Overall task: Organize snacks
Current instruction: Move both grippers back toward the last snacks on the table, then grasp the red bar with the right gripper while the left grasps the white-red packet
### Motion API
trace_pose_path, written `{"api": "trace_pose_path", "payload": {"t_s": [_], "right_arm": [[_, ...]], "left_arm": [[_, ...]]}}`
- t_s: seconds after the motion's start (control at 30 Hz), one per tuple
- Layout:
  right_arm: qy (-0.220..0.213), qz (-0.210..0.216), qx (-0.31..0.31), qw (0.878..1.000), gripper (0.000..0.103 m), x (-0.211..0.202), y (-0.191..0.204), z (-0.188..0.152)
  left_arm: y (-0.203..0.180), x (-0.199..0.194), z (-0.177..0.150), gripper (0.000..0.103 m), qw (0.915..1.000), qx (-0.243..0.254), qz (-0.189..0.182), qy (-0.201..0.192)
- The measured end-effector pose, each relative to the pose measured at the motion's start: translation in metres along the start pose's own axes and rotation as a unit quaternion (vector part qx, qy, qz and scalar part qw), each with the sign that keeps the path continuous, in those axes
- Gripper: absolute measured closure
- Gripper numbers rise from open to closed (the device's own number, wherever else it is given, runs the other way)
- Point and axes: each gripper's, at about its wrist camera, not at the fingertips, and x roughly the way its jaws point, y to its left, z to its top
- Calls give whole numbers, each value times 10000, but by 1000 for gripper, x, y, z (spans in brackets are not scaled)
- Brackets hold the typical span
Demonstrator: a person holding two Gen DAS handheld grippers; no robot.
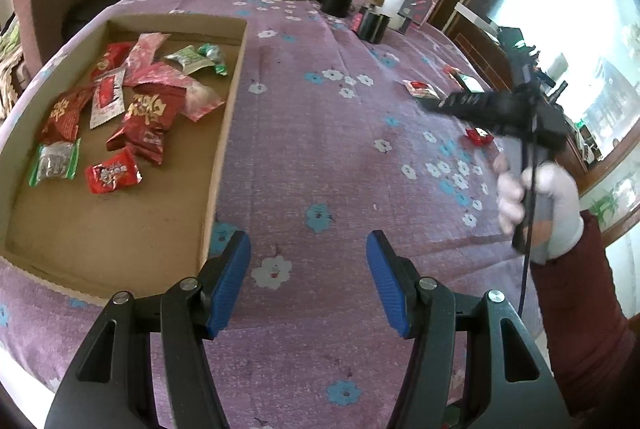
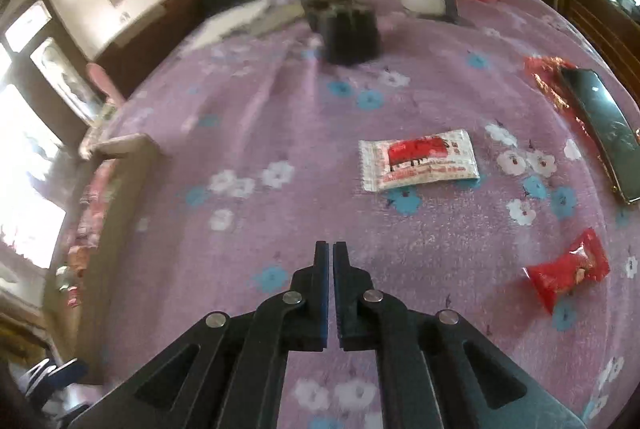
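- Left gripper (image 1: 308, 283): nearest the lens, jaws parted about halfway, nothing between them, above the purple floral tablecloth (image 1: 320, 149) beside the cardboard tray (image 1: 224, 133).
- Right gripper (image 2: 333, 261): jaws closed together, empty.
- Tray holds a pile of snack packets (image 1: 144, 117).
- White-and-red packet (image 2: 418, 160) and red candy (image 2: 568, 269) lie loose on the cloth, ahead of the right gripper.

Open purple tablecloth (image 2: 280, 109) ahead; cardboard box (image 2: 124, 149) left, phone (image 2: 604, 133) right.
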Motion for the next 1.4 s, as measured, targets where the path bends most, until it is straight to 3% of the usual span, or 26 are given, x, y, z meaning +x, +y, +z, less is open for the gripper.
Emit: {"api": "trace_pose_path", "payload": {"t_s": [0.07, 0.1, 0.13, 0.37, 0.47, 0.5, 0.57, 0.7, 0.77, 0.8, 0.87, 0.93, 1.0, 1.03, 1.17, 1.4], "right_arm": [[-421, -252, 392, 9980, 80, -18, -19, 10], [-591, -435, 675, 9950, 56, -22, -32, 18], [-667, -538, 880, 9924, 45, -22, -43, 23], [-473, -1123, 1116, 9863, 46, 20, -57, 52], [-346, -1337, 812, 9871, 67, 36, -47, 56], [-266, -1306, 572, 9894, 78, 39, -38, 54], [-192, -1229, 121, 9922, 84, 42, -22, 49], [9, -1034, -803, 9914, 81, 35, 15, 17], [317, -315, -901, 9949, 81, 23, 23, 0], [427, 212, -787, 9958, 84, 13, 21, -7], [79, 444, -487, 9978, 82, -17, 7, -11], [-499, 210, -68, 9985, 64, -51, -20, -14], [-986, -194, 452, 9939, 53, -79, -58, -19], [-1063, -353, 661, 9915, 53, -86, -73, -22], [-891, -590, 1564, 9819, 53, -91, -129, -39], [-749, -400, 2166, 9726, 53, -63, -144, -49]], "left_arm": [[-2, 4, 1, 44, 10000, -25, -34, 35], [-3, 6, 1, 44, 10000, -32, -64, 60], [-5, 7, 1, 44, 9999, -18, -80, 80], [-9, 7, -3, 44, 9999, 45, -21, 152], [-4, 3, -3, 44, 9999, -11, 2, 109], [-2, 3, -2, 44, 9999, -37, 2, 96], [2, 5, -1, 44, 9999, -114, -23, 100], [2, 11, -1, 44, 9997, -143, -108, 173], [0, 13, -2, 44, 9996, -108, -168, 213], [-1, 13, -2, 44, 9996, -82, -187, 216], [-3, 12, -3, 44, 9995, -40, -243, 191], [-4, 11, -2, 44, 9994, -24, -321, 135], [-7, 12, -2, 44, 9992, -6, -386, 81], [-9, 14, -2, 44, 9989, -10, -468, 83], [-20, 24, -1, 44, 9977, 43, -626, 267], [-37, 27, -1, 44, 9974, 159, -548, 446]]}}
